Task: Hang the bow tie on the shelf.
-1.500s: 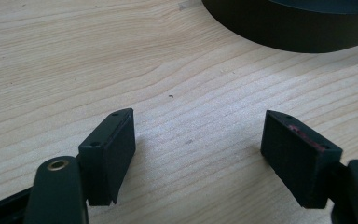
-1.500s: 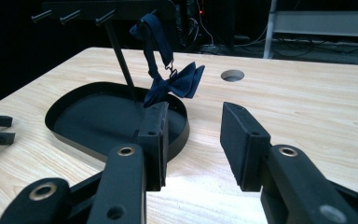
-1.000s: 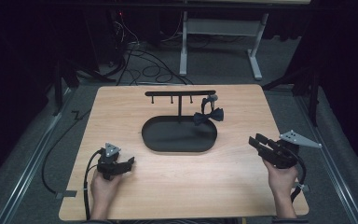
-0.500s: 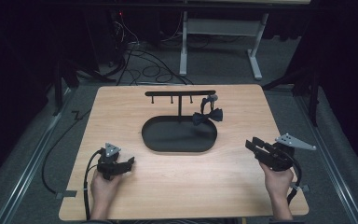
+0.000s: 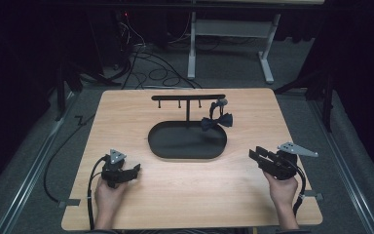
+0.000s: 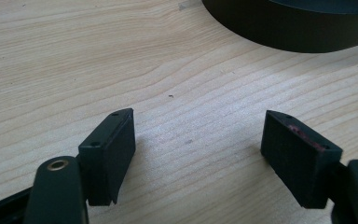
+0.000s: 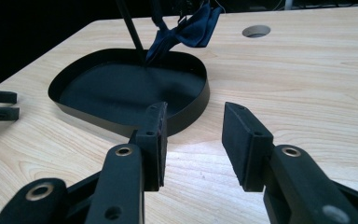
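Note:
A black stand with an oval tray base (image 5: 165,146) and a T-shaped hanging bar (image 5: 187,97) sits at the middle of the wooden table. A dark blue bow tie (image 5: 216,120) hangs from the bar's right end, over the tray's right side; it also appears in the right gripper view, bow tie (image 7: 186,30). My left gripper (image 5: 135,170) rests low at the front left, open, with bare wood between its pads (image 6: 109,149). My right gripper (image 5: 255,156) is at the front right, pointing toward the tray (image 7: 186,112), open with nothing between its pads (image 7: 244,140).
The table (image 5: 185,200) has a round cable hole (image 7: 256,31) at its far side. Cables trail from both grippers off the front edge. Beyond the table are dark floor, loose cables and a white desk frame (image 5: 229,29).
My right gripper has moved a little lower and leftward, toward the tray. The left gripper and the bow tie have kept still.

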Demonstrator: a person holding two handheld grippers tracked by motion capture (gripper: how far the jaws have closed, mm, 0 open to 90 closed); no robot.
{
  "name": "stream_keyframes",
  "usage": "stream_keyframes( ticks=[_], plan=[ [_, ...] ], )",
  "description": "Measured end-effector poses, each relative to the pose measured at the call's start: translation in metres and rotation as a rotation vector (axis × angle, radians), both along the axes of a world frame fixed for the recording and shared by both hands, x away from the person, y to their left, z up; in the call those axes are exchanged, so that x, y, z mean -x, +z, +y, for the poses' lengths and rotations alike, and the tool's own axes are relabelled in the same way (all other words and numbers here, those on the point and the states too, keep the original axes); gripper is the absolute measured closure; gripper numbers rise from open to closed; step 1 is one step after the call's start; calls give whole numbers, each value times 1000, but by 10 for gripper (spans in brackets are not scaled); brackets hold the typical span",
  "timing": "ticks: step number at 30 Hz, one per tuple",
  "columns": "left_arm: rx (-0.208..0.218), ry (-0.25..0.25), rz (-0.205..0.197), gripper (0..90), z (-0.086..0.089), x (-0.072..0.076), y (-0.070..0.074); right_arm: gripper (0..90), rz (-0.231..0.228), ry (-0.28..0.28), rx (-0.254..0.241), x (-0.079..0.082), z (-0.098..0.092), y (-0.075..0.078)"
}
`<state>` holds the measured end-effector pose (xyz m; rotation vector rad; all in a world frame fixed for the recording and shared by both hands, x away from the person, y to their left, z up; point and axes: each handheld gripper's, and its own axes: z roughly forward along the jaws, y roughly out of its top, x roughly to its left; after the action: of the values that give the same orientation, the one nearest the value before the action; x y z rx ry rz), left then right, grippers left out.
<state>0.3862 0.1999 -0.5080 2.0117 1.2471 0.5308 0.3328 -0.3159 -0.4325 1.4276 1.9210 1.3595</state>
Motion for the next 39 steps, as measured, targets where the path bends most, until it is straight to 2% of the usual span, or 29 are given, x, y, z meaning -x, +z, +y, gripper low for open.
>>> stream_keyframes(
  ticks=[13,23,28,39],
  plan=[
    [1,0,0,266,0,0,0,622,51,13,18,-7,13,-15],
    [2,0,0,266,0,0,0,623,90,30,56,-15,23,-30],
    [1,-1,1,266,0,0,0,622,112,25,59,-17,25,-35],
    [2,-1,1,266,0,0,0,621,135,45,106,-24,39,-47]
  ],
)
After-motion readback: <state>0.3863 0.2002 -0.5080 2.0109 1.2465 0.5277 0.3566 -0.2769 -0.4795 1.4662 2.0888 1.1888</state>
